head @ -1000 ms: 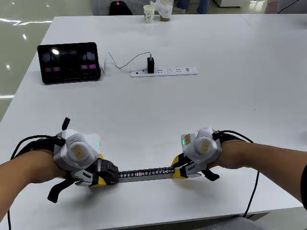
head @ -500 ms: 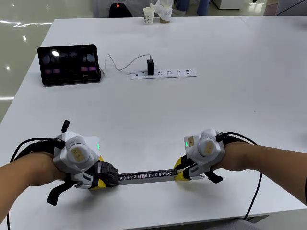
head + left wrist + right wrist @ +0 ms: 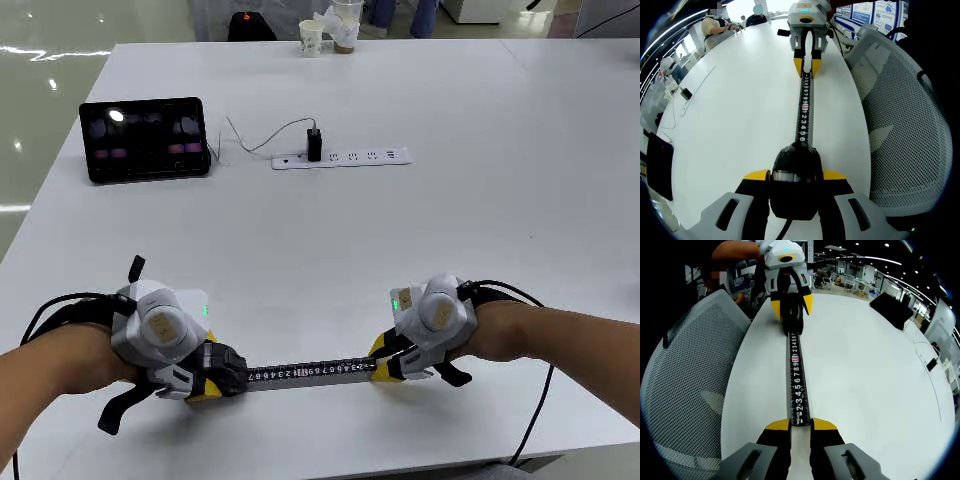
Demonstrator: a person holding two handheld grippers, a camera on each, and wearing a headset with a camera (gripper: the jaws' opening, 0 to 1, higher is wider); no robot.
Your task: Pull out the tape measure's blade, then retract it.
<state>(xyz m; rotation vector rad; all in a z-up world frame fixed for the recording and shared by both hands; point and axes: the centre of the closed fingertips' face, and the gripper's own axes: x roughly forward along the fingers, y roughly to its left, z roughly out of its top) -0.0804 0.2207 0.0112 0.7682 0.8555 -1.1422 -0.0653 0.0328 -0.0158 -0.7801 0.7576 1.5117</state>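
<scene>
My left gripper (image 3: pixel 212 372) is shut on the black tape measure case (image 3: pixel 796 170), held low near the table's front edge. A black blade with white numbers (image 3: pixel 310 371) runs from the case (image 3: pixel 226 366) to my right gripper (image 3: pixel 381 362), which is shut on the blade's end. In the left gripper view the blade (image 3: pixel 804 107) stretches away to the right gripper (image 3: pixel 807 64). Seen from the right gripper view, the blade (image 3: pixel 796 380) leads from my yellow-tipped jaws (image 3: pixel 800 426) to the case (image 3: pixel 791 315) in the left gripper (image 3: pixel 790 305).
On the white table (image 3: pixel 470 180), a black tablet (image 3: pixel 145 138) stands at the back left. A white power strip (image 3: pixel 342 158) with a black charger lies mid-table. Paper cups (image 3: pixel 312 37) sit at the far edge. A grey mesh chair (image 3: pixel 905 115) stands beside the table's near edge.
The right gripper has moved right, away from the left one, and more of the blade has come out of the case. The left gripper has stayed about where it was.
</scene>
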